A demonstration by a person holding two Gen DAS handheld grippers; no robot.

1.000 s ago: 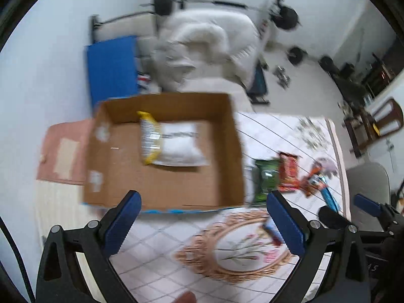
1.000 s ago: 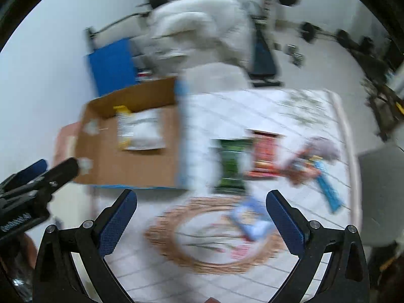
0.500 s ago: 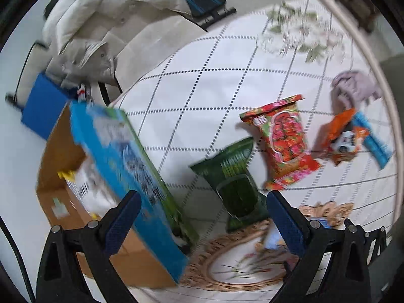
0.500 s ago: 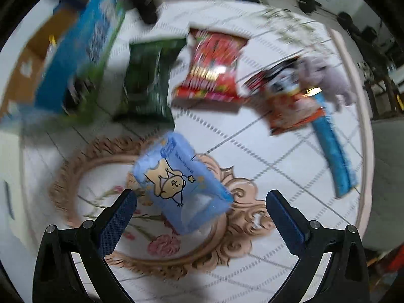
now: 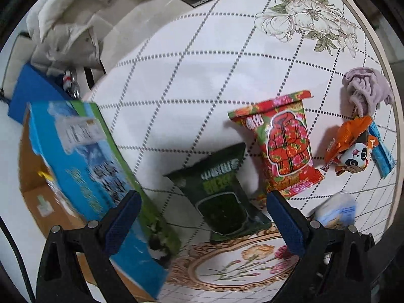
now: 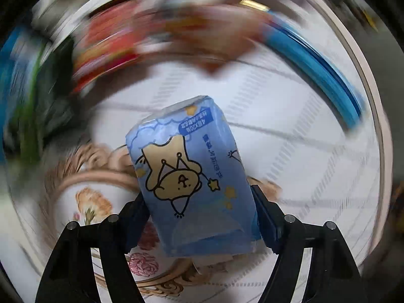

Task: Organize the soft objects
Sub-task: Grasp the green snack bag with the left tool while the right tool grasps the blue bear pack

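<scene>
My right gripper [image 6: 200,217] is shut on a light blue tissue pack [image 6: 189,174] with a cartoon bear, held over the table; the background there is blurred. The same pack shows blurred in the left wrist view [image 5: 337,212]. My left gripper [image 5: 202,217] is open and empty, just above a dark green snack bag [image 5: 222,192]. Beside it lie a red floral bag [image 5: 285,146], an orange panda packet [image 5: 353,149] and a lilac cloth [image 5: 366,88]. The cardboard box [image 5: 83,166] with a blue printed side stands at the left.
The table has a white diamond-pattern cloth [image 5: 192,70] with a gold floral oval [image 5: 227,267]. A blue stick pack [image 5: 381,149] lies by the right edge. A white jacket [image 5: 83,17] on furniture sits behind the table.
My right gripper has come down and closed on the blue tissue pack. My left gripper has moved closer to the green bag.
</scene>
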